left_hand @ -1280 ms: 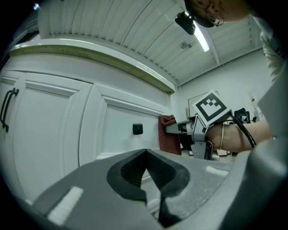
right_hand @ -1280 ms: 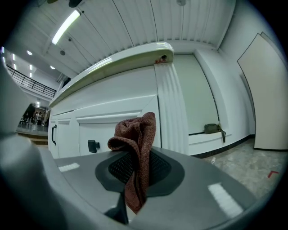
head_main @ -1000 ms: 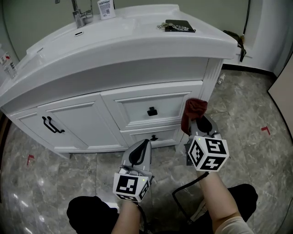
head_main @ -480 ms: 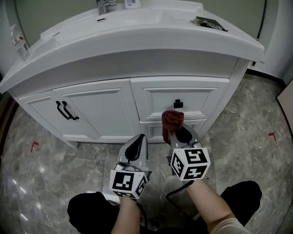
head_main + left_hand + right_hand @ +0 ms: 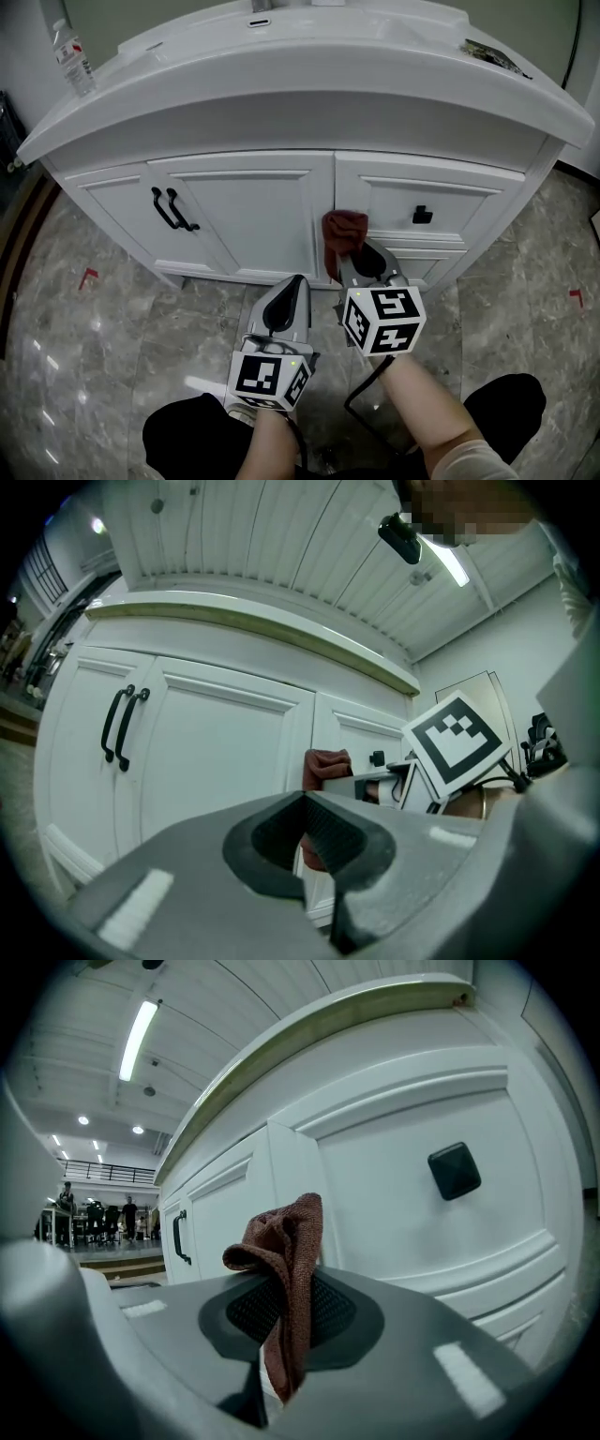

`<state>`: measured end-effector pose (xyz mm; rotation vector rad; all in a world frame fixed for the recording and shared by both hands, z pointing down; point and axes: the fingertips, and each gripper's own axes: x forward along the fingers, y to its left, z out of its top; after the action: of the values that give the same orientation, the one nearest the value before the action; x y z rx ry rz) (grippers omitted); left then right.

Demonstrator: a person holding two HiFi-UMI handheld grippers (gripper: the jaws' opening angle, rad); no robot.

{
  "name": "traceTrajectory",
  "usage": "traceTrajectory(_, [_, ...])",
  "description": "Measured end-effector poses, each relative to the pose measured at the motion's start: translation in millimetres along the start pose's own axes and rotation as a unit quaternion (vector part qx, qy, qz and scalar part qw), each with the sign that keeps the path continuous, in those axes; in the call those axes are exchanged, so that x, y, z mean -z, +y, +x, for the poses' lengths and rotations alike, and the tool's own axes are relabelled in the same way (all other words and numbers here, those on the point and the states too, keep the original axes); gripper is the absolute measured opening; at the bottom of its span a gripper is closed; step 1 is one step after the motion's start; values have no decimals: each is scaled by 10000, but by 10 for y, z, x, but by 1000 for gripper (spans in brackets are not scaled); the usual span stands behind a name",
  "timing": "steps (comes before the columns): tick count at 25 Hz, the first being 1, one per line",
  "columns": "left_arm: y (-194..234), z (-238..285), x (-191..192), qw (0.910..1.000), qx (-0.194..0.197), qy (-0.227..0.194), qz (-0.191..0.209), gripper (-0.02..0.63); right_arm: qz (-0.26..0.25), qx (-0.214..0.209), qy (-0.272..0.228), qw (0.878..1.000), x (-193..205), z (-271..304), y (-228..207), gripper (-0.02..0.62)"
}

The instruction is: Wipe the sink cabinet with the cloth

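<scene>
1. The right gripper [image 5: 361, 261] [image 5: 281, 1309] is clamped on a dark red woven cloth [image 5: 343, 240] [image 5: 284, 1269]. The cloth bunches above the jaw tips, and a narrow tail of it hangs down between the pads.
2. The cloth is held up at the front of the white sink cabinet [image 5: 244, 211] [image 5: 375, 1194], at the upright strip between the right-hand door and the drawers. It is left of the black square knob [image 5: 423, 216] [image 5: 454, 1170].
3. The left gripper [image 5: 289, 292] [image 5: 305, 803] sits lower and just left of the right one, well short of the cabinet. Its jaws are closed together with nothing between them. The cloth [image 5: 324, 765] shows beyond them in the left gripper view.
4. The cabinet has two doors with paired black bar handles [image 5: 173, 208] [image 5: 120, 726], under a curved white bench top [image 5: 309, 80].
5. A clear plastic bottle [image 5: 72, 58] stands at the bench's far left edge.
6. The cabinet stands on a grey marbled floor [image 5: 94, 356] carrying small red tape marks [image 5: 86, 277].
7. The right gripper view shows a ribbed white ceiling with a ceiling strip light [image 5: 138, 1039] – and a lit hall far off to the left.
8. Whether the cloth actually presses on the cabinet face cannot be told.
9. A dark flat object [image 5: 492, 56] on the bench's right end is too small to identify.
10. The basin itself is cut off at the top edge of the head view.
</scene>
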<state>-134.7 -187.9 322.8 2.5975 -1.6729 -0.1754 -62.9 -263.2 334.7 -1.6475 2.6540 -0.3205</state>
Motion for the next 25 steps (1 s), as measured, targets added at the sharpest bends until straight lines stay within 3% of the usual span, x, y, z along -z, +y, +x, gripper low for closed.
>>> traceTrajectory(9, [-27, 32, 86, 9999, 76, 90, 13, 0, -50, 200, -44, 9998, 12, -39, -201, 78])
traceTrajectory(25, [-687, 349, 243, 9969, 725, 279, 104, 0, 88, 878, -89, 9961, -66, -507, -1096, 80])
